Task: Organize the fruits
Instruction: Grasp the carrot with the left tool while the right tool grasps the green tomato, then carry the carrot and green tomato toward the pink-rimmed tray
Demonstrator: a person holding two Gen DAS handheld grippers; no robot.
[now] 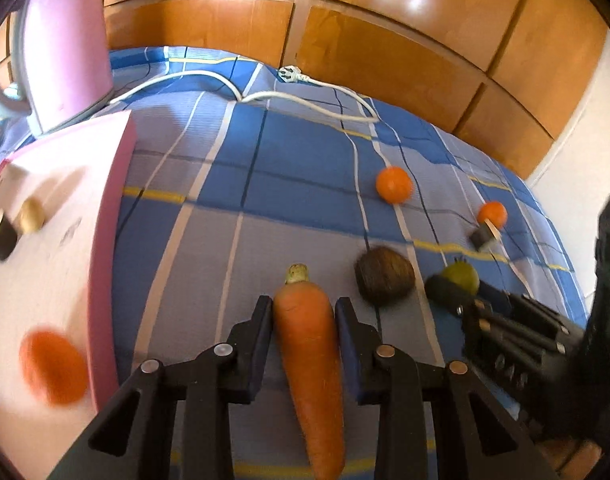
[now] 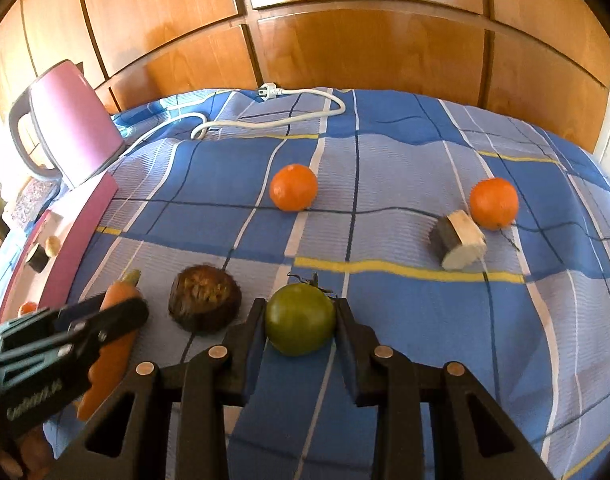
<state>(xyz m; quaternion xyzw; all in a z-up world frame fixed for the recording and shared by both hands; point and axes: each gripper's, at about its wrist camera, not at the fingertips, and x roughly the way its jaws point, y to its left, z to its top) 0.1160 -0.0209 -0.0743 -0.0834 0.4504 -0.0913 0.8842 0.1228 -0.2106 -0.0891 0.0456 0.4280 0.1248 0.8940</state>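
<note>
Black jaws of the left gripper (image 1: 304, 312) close on both sides of a carrot (image 1: 311, 364), which lies lengthwise between them with its stem end at 12 o'clock and its tip toward the lens. From the carrot, a dark brown root (image 1: 384, 280) sits at 2 o'clock on the blue plaid cloth (image 1: 289, 168), and beyond it at 3 o'clock the right gripper (image 1: 451, 294) clasps a green tomato (image 1: 463, 278). Two oranges rest farther out: one (image 1: 393, 185) at 1 o'clock, the other (image 1: 492, 213) at 2 o'clock, the latter touching a cut root piece (image 1: 483, 237). At 9 o'clock stands a pink box (image 1: 109, 208) holding an orange blur (image 1: 52, 366), too smeared to identify, and small pieces (image 1: 17, 224). A pink kettle (image 1: 65, 44) stands at 11 o'clock, its white cord (image 1: 241, 94) trailing across the cloth before a wooden wardrobe (image 1: 385, 40). Right wrist view: both fingers of the right gripper (image 2: 300, 312) press against the tomato (image 2: 300, 319), which rests on the cloth (image 2: 385, 152). The brown root (image 2: 204, 303) lies at 9 o'clock of it, the left gripper (image 2: 105, 318) and carrot (image 2: 109, 356) farther the same way. Oranges lie at 12 o'clock (image 2: 293, 187) and 2 o'clock (image 2: 493, 202), the cut piece (image 2: 458, 239) just beside the second.
</note>
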